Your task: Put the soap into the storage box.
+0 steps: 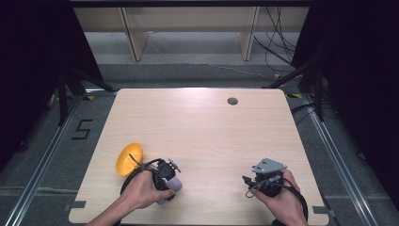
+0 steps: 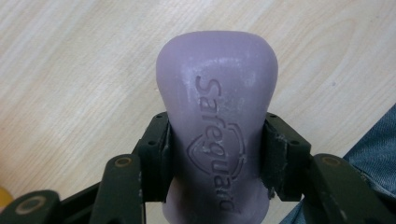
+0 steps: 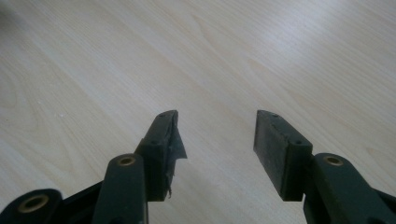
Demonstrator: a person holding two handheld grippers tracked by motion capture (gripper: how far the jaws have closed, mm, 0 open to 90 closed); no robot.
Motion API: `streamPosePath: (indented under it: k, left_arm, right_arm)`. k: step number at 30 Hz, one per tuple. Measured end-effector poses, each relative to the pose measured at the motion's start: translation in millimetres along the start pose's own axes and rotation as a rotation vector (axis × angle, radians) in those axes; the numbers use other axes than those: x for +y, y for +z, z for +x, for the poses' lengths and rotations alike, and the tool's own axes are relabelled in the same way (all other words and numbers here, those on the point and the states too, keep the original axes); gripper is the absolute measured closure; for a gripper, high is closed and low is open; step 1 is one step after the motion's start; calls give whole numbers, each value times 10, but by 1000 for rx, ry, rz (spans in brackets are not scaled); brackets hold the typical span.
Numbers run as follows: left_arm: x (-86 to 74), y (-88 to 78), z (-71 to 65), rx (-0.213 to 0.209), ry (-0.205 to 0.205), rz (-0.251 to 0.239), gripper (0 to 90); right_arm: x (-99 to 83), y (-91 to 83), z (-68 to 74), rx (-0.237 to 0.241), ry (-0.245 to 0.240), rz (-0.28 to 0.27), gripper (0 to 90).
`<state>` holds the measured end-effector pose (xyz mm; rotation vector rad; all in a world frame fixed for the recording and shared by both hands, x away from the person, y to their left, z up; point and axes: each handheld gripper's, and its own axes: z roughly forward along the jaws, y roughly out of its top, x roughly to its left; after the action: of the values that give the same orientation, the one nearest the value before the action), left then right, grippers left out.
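A lilac bar of soap stamped "Safeguard" is clamped between the black jaws of my left gripper, its rounded end sticking out beyond the pads just above the wooden table. From above, the same soap shows under my left gripper near the table's front left. A yellow dish lies just to the left of that hand. My right gripper stands open over bare wood with nothing between its pads; in the high view the right gripper rests at the front right, held by a hand.
The light wooden table has a round cable hole near its far edge. Grey floor, rails and dark curtains surround it, with wooden shelving at the back. A patch of blue denim lies at the right edge of the left gripper view.
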<state>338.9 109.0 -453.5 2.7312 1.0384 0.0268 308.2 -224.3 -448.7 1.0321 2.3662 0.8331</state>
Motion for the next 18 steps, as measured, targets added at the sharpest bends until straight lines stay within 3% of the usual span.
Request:
streamPosePath:
  k: [11,12,18]
  left_arm:
    - [-5,-89,99,17,-61,-19,490]
    - [-4,-106,109,14,-80,-23,490]
    - [1,-149,150,10,-97,-29,490]
  right_arm:
    - [1,1,1,0,1,1,502]
    - [1,1,1,1,2,1,502]
    - [1,1,0,0,1,1,501]
